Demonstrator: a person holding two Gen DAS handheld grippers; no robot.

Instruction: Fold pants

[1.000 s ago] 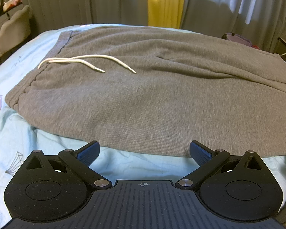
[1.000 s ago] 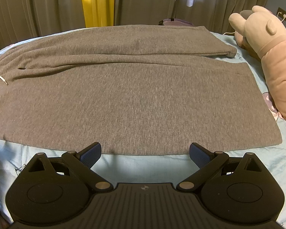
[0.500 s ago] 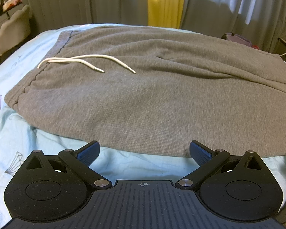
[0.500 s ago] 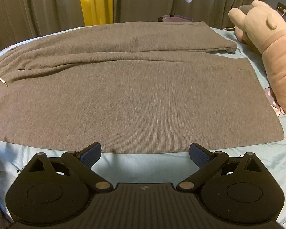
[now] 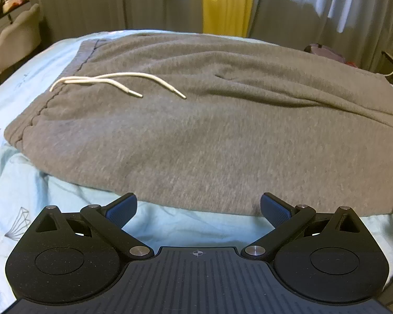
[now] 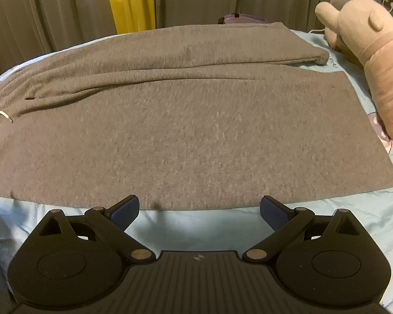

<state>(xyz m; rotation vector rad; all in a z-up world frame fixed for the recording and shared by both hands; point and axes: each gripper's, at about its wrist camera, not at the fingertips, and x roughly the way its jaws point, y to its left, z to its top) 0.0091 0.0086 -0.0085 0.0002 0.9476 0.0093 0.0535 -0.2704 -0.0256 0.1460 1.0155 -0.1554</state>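
Observation:
Grey sweatpants (image 5: 196,136) lie spread flat across a light blue bed. The left wrist view holds the waistband end, where a white drawstring (image 5: 112,81) rests on the fabric. Both legs (image 6: 186,130) fill the right wrist view, cuffs toward the right, the far leg overlapping the near one. My left gripper (image 5: 197,208) stands open just short of the pants' near edge, nothing between its fingers. Also open and empty, my right gripper (image 6: 199,208) hovers at the near edge of the front leg.
A pink and beige plush toy (image 6: 369,52) lies along the bed's right side next to the cuffs. Curtains, one yellow (image 5: 225,2), hang behind the bed. A pale chair (image 5: 15,39) stands at far left. Blue sheet (image 5: 21,196) shows near both grippers.
The right gripper has crept forward and a little right, so the pants' near edge sits closer to its fingers. The left gripper has lifted slightly. Both stay open.

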